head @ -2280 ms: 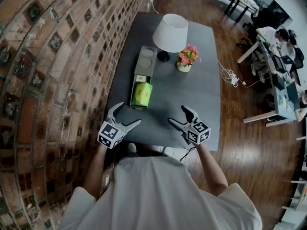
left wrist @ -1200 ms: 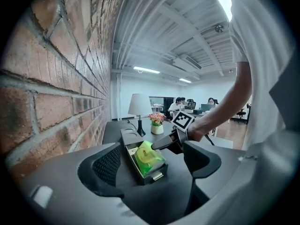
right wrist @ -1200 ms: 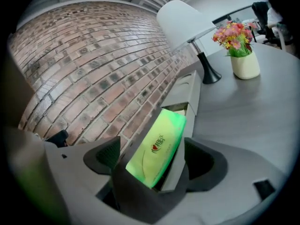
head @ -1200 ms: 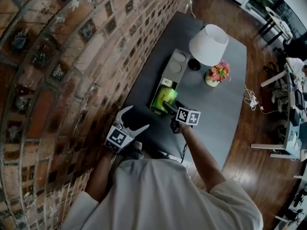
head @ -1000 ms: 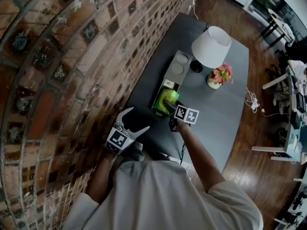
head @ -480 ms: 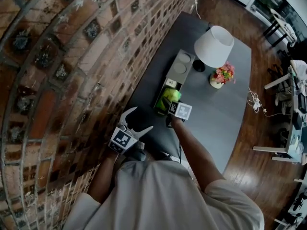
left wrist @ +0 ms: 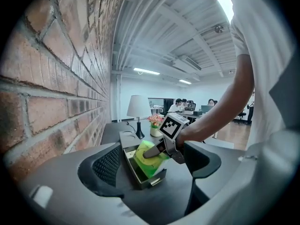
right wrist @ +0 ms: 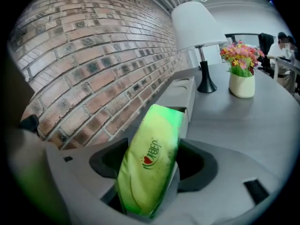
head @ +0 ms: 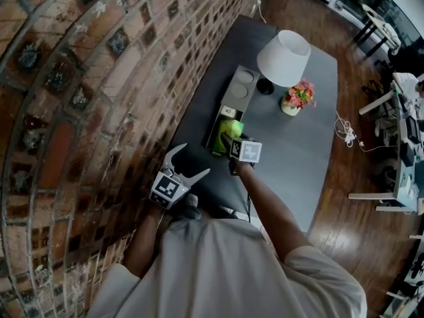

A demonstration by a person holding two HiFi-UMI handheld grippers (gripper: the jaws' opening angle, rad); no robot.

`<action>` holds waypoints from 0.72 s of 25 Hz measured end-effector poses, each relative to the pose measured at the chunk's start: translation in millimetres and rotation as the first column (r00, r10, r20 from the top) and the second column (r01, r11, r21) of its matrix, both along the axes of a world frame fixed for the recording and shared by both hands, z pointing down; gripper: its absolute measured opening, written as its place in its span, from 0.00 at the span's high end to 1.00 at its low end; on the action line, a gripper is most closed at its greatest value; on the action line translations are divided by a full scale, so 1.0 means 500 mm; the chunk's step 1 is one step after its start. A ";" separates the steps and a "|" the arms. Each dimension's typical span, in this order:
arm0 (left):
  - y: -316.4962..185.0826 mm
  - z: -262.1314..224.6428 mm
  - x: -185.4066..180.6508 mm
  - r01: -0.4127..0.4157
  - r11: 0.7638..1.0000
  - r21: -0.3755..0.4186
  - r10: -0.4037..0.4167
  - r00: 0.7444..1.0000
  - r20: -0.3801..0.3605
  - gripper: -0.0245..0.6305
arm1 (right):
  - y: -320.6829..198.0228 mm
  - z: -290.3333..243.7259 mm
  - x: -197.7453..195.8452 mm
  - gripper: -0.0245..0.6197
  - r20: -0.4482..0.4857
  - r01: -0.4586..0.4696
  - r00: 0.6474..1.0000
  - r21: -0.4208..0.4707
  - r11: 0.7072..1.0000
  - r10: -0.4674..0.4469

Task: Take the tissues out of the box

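Note:
A green tissue pack (head: 231, 128) stands tilted in the near end of a long grey box (head: 213, 130) on the dark table. My right gripper (head: 229, 139) reaches over the box, its jaws closing, and both pads press the pack's sides (right wrist: 149, 163). In the right gripper view the pack leans up out of the box (right wrist: 189, 96). My left gripper (head: 191, 160) hovers open and empty by the table's near left corner, close to the brick wall. From the left gripper view, the pack (left wrist: 146, 159) and box (left wrist: 140, 179) lie straight ahead.
A white-shaded lamp (head: 283, 57) and a small pot of flowers (head: 297, 97) stand further back on the table (head: 291, 158). The box's far half (head: 240, 85) has two round recesses. A brick wall (head: 99, 98) runs along the left.
My right gripper went forward from the table's near edge to the box and closed its jaws round the green pack. The left gripper stayed near the corner, still open.

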State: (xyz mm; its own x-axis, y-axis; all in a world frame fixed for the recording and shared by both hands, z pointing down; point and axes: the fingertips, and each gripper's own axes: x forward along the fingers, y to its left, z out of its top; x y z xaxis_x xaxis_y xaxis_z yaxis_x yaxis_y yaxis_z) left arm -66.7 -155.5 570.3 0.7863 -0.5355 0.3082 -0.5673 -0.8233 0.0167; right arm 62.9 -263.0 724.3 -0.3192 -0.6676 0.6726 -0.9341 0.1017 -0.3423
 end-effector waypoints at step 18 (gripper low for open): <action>-0.011 -0.091 0.169 -0.124 0.986 0.107 0.140 0.978 -0.153 0.35 | 0.130 -0.354 0.205 0.47 -0.095 0.055 0.995 0.524 0.850 -0.006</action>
